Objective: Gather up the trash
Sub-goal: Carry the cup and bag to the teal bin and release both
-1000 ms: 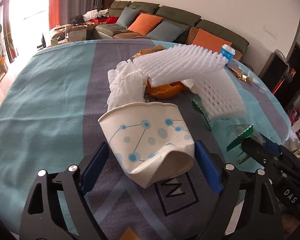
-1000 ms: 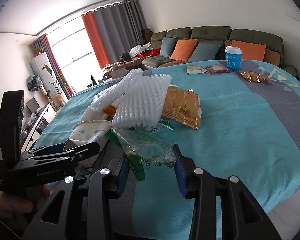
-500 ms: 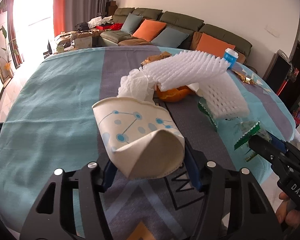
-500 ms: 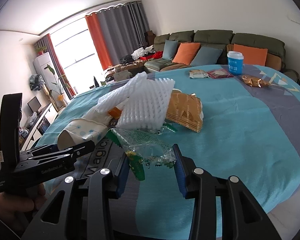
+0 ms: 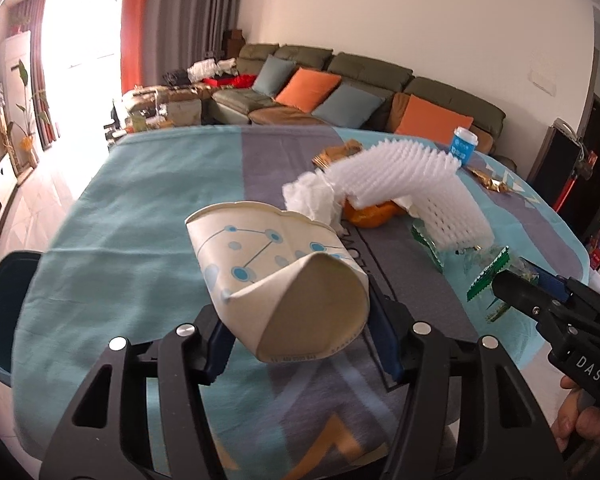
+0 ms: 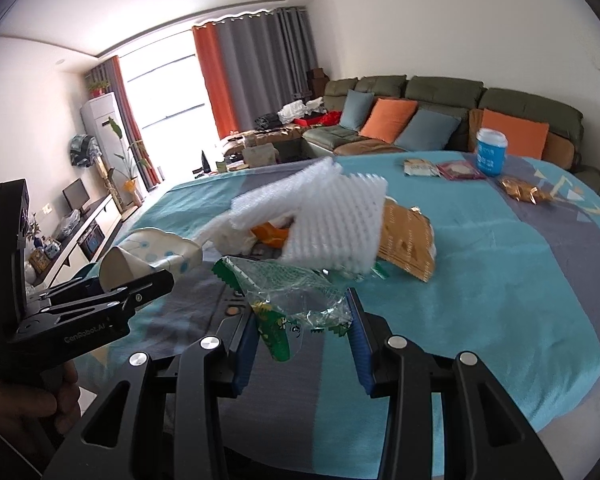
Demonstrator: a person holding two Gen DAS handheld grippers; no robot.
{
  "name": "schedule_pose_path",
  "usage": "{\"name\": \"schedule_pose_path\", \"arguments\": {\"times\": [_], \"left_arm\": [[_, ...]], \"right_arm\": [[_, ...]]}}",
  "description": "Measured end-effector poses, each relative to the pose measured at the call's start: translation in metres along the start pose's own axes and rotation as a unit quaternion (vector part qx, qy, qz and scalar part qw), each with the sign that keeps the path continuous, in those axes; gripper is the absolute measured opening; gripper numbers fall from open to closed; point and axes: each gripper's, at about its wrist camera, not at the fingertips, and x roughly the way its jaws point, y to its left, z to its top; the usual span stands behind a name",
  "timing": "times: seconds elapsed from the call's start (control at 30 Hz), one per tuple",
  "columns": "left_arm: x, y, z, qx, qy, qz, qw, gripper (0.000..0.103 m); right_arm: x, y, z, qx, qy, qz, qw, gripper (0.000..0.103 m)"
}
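The left hand-held gripper [image 5: 300, 332] has lifted the crushed white blue-dotted paper cup [image 5: 276, 276] off the bench [image 5: 152, 208], clamped; the right hand-held gripper [image 6: 302, 332] grips a crinkled clear green-edged wrapper [image 6: 288, 300] near the bench's right edge.

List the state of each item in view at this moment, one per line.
Paper cup: crushed, lifted, clamped in the left gripper.
Clear wrapper: crumpled, clamped in the right gripper.
Foam netting: bent, draped over the pile on the table.
Tissue: crumpled, beside the orange peel.
Blue cup: upright, lid on.
Brown snack bag: lying flat.
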Motion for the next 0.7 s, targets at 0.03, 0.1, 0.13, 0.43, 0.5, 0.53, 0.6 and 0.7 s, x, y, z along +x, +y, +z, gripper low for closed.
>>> {"name": "schedule_pose_path", "arguments": {"times": [0.03, 0.1, 0.13, 0.43, 0.5, 0.53, 0.6, 0.7], "left_arm": [[-0.003, 0.003, 0.001, 0.000, -0.005, 0.004, 1.0000, 0.058], [-0.010, 0.008, 0.002, -0.002, -0.016, 0.011, 0.9998, 0.058], [-0.014, 0.012, 0.003, -0.003, -0.021, 0.016, 0.9996, 0.058], [-0.047, 0.056, 0.005, -0.026, -0.056, 0.067, 0.9958, 0.058], [-0.051, 0.065, 0.005, -0.032, -0.060, 0.076, 0.9948, 0.058], [-0.054, 0.071, 0.004, -0.035, -0.061, 0.081, 0.9942, 0.058], [-0.059, 0.082, 0.003, -0.041, -0.065, 0.091, 0.9929, 0.058], [-0.069, 0.099, 0.002, -0.049, -0.074, 0.111, 0.9898, 0.058]], "right_arm": [[-0.001, 0.003, 0.002, -0.004, -0.002, 0.002, 1.000, 0.039], [-0.001, 0.010, 0.005, -0.013, -0.007, 0.008, 1.000, 0.039], [-0.001, 0.014, 0.008, -0.017, -0.009, 0.012, 1.000, 0.039], [0.014, 0.063, 0.036, -0.063, -0.026, 0.072, 0.995, 0.039], [0.018, 0.072, 0.042, -0.070, -0.028, 0.083, 0.994, 0.039], [0.021, 0.078, 0.045, -0.076, -0.030, 0.090, 0.993, 0.039], [0.027, 0.089, 0.052, -0.083, -0.032, 0.108, 0.990, 0.039], [0.036, 0.110, 0.062, -0.100, -0.033, 0.134, 0.985, 0.039]]}}
